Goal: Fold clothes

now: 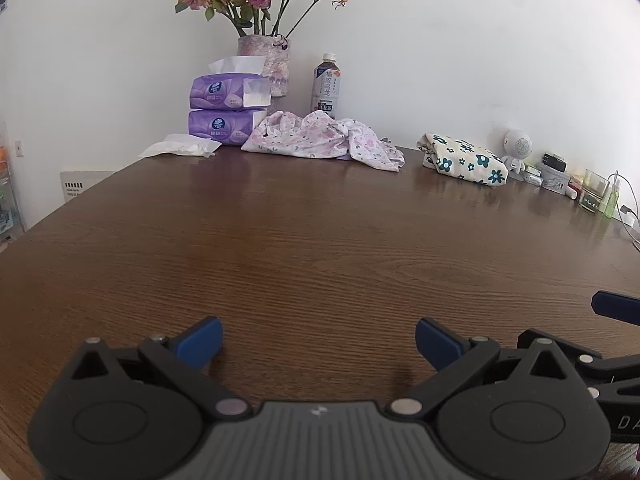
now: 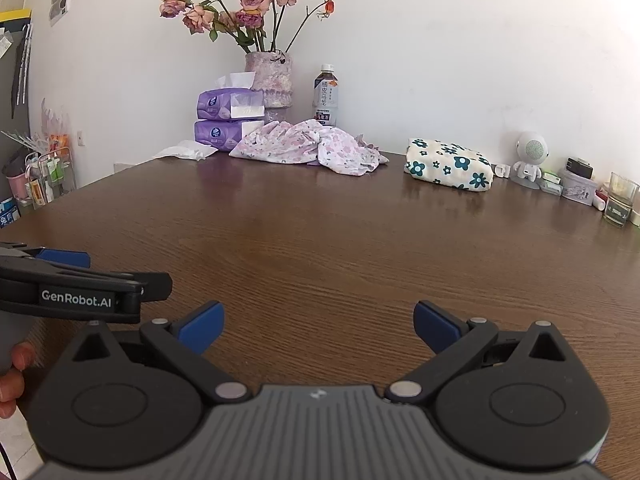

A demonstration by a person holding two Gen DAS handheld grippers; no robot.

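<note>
The pink floral garment (image 1: 324, 138) lies crumpled at 12 o'clock on the far edge of the brown surface (image 1: 304, 240) in the left wrist view, with a folded cloth with teal flowers (image 1: 464, 158) well apart at 2 o'clock. Stacked purple tissue packs (image 1: 226, 108) sit at 11 o'clock. The left gripper (image 1: 319, 338) hangs over bare wood, jaws spread wide and empty.

In the right wrist view, the garment (image 2: 308, 146) is again at 12 o'clock, the folded cloth (image 2: 450, 164) at 1 o'clock. The right gripper (image 2: 319, 322) has its jaws released, holding nothing. The left gripper (image 2: 64, 280) shows at 9 o'clock.
</note>
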